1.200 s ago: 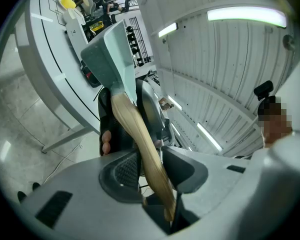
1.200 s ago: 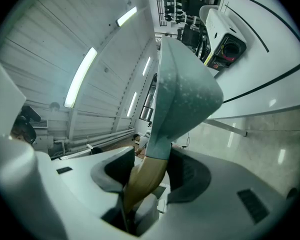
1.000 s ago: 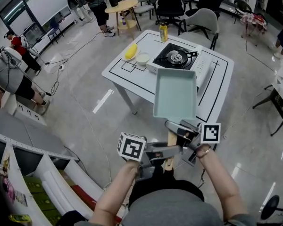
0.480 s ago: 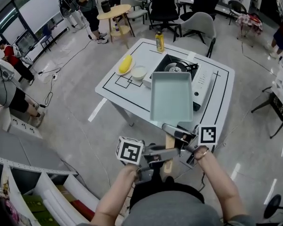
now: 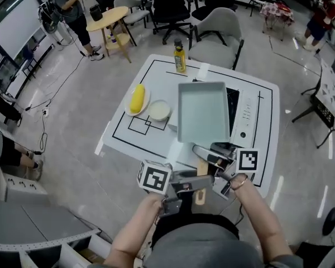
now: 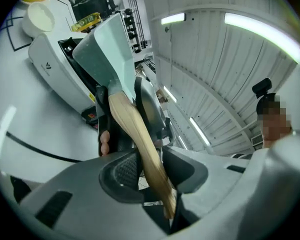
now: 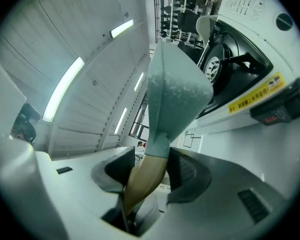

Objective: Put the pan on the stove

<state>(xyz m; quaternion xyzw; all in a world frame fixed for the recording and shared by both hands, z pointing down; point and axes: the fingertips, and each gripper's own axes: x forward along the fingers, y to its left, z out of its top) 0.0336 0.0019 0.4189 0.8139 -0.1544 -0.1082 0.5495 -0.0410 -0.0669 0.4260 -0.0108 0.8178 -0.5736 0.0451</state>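
- The pan [image 5: 204,111] is rectangular and shallow, pale blue-green, with an upright rim and nothing in it.
- A light wooden handle [image 6: 135,129] runs back from a tapered socket on its near short side.
- Its underside is the same pale colour with a faint speckle.
- The pan sits level in the air over the stove [image 5: 247,116], covering most of the black top. The white control strip shows to its right.
- In the right gripper view a gap shows between the pan's underside and the burner [image 7: 212,66], so it is not set down.
- The stove stands on the white counter [image 5: 134,133], which is marked with black lines.
- The left claw [image 6: 151,170] is closed on the wooden handle towards its rear end, with a ribbed pad pressing on each side.
- The right claw [image 7: 149,170] is closed on the handle further forward, where the wood meets the pan's socket.
- Both claws point level, one behind the other along the handle, and together they carry the pan.
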